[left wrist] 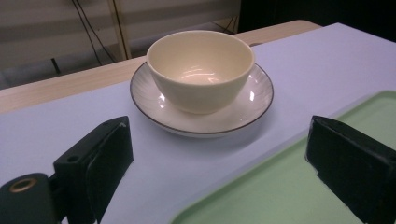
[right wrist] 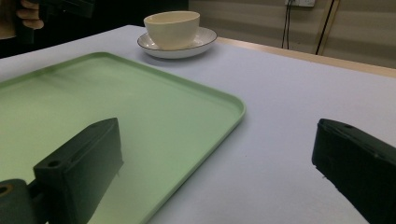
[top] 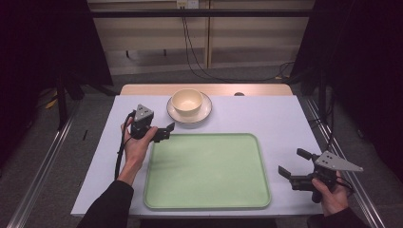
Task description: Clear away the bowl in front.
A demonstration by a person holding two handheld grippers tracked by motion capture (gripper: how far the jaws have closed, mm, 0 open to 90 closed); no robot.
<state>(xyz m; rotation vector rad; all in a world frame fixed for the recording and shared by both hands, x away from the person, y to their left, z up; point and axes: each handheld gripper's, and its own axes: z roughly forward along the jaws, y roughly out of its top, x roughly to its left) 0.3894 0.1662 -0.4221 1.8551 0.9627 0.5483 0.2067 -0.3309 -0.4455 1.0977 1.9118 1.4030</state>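
Note:
A cream bowl [top: 187,101] [left wrist: 201,70] [right wrist: 172,29] stands upright on a white saucer [top: 203,113] [left wrist: 257,100] [right wrist: 205,39] at the far middle of the table. A pale green tray [top: 207,170] [left wrist: 280,186] [right wrist: 116,107] lies flat and bare near the front. My left gripper [top: 167,132] [left wrist: 219,172] is open beside the tray's far left corner, jaws aimed at the bowl and apart from it. My right gripper [top: 291,163] [right wrist: 219,172] hangs open just right of the tray's right edge, nothing between its jaws.
The table top [top: 266,118] is light lavender with a wooden strip [top: 142,89] along its far edge. Cables [top: 190,52] hang behind the table. Metal rails [top: 43,161] run along the floor on both sides.

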